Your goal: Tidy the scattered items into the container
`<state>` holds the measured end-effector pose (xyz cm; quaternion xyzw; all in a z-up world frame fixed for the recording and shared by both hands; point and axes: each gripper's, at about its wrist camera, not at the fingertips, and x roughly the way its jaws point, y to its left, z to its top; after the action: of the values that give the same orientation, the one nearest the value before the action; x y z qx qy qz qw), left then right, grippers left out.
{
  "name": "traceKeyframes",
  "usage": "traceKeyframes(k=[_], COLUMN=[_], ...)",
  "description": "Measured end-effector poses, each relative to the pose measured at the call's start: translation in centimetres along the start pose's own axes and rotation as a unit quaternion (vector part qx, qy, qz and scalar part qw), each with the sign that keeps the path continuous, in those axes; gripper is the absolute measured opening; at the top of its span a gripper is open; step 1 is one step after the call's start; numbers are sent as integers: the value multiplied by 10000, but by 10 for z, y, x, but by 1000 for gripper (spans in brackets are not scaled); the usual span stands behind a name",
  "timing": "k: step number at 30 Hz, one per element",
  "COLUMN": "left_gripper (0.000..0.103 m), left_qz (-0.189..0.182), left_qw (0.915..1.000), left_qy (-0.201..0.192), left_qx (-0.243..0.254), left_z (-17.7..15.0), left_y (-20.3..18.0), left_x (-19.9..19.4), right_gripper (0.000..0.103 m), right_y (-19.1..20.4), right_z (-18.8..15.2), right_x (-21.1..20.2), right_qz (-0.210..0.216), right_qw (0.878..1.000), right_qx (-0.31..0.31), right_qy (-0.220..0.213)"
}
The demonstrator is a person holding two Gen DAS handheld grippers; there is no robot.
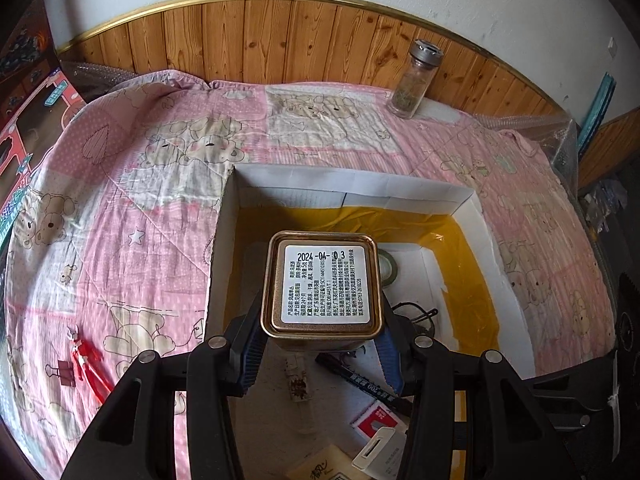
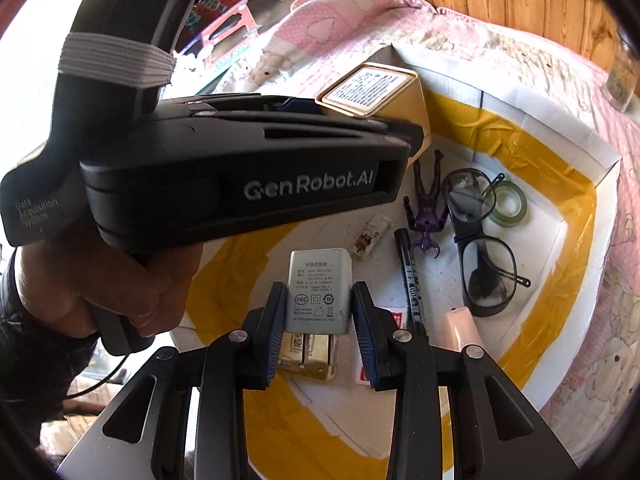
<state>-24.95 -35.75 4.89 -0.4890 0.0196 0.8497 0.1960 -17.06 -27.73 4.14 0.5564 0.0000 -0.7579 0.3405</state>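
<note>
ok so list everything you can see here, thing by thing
gold tin: 1, gold with white label, gripped over the box
power adapter: 1, grey-white, gripped over the box
box: 1, white card with yellow tape, on the quilt
glasses: 1, dark frame, in box
tape roll: 1, greenish, in box beside glasses
purple figure: 1, in box
marker pen: 1, black, in box
glass jar: 1, clear with silver lid, on quilt by the wall
red figure: 1, on quilt left of box
binder clip: 1, black, beside red figure
quilt: 1, pink, bear print
left gripper: 1, black, shut on tin
right gripper: 1, black, shut on adapter
hand: 1, holding left gripper's handle
</note>
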Motion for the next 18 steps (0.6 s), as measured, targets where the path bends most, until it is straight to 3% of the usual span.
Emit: traceKeyframes(k=[3,6,10,14,18], left_gripper=[50,52,52,52,52], left_qz=[204,552,331,370,101], left_qw=[9997,9982,9993,9989,9984], left_qy=[27,-26,-159,-242,-311], left_qx=[110,223,-20,-126,-452], left_z=[0,-1,-2,-2,-2], left_y=[1,4,12,16,27], left_x=[7,12,5,-4,-17], right_gripper=[38,51,51,51,51], right_y=[-2,-5,-12,-16,-20], right_z=[3,3,0,-7,-10], right_x=[4,10,13,11,9], right_qz=[29,-10,5,75,78], right_qw=[10000,10000,9999,9997,9997], right_qx=[13,55,131,190,155], right_qy=[-20,-38,46,125,178])
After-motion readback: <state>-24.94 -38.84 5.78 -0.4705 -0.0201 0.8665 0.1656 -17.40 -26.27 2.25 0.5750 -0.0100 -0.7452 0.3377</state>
